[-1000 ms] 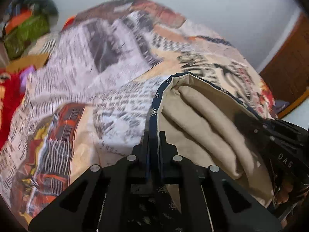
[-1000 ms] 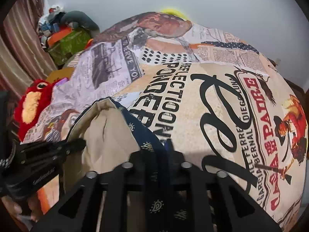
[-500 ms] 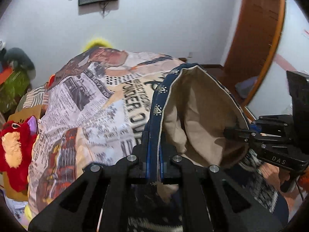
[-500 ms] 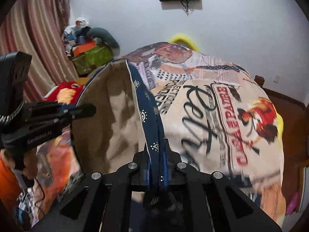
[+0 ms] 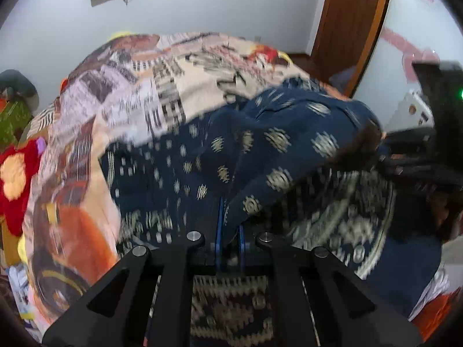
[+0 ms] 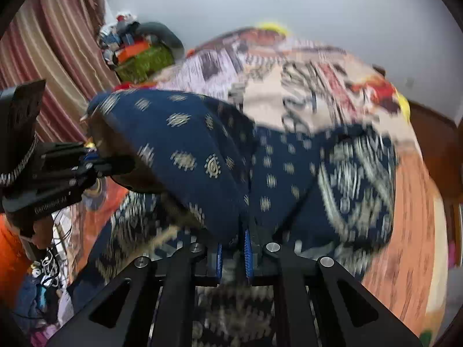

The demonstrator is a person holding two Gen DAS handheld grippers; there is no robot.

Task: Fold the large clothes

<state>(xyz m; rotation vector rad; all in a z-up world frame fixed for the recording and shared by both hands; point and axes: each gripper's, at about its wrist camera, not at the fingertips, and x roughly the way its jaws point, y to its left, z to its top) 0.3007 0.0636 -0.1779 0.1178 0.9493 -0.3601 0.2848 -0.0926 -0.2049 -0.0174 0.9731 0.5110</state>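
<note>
Two grippers each pinch an edge of the same navy patterned garment (image 5: 260, 144). In the left wrist view, the left gripper (image 5: 230, 231) sits at the lower centre, its jaws clamped together on a fold of the cloth, which billows up and across the middle of the frame above a bed (image 5: 144, 86) covered in a newspaper-print spread. The right gripper (image 5: 405, 164) shows at the right edge, holding the cloth's far corner. A red plush toy (image 5: 17, 179) lies at the left edge, and a wooden door (image 5: 353, 23) stands at upper right. In the right wrist view, the right gripper (image 6: 234, 245) at lower centre is likewise clamped on the garment (image 6: 188, 150), which bulges toward the left of the frame, where the left gripper (image 6: 95, 167) grips it. Striped curtains (image 6: 52, 43) hang at upper left. Both views are blurred.
</note>
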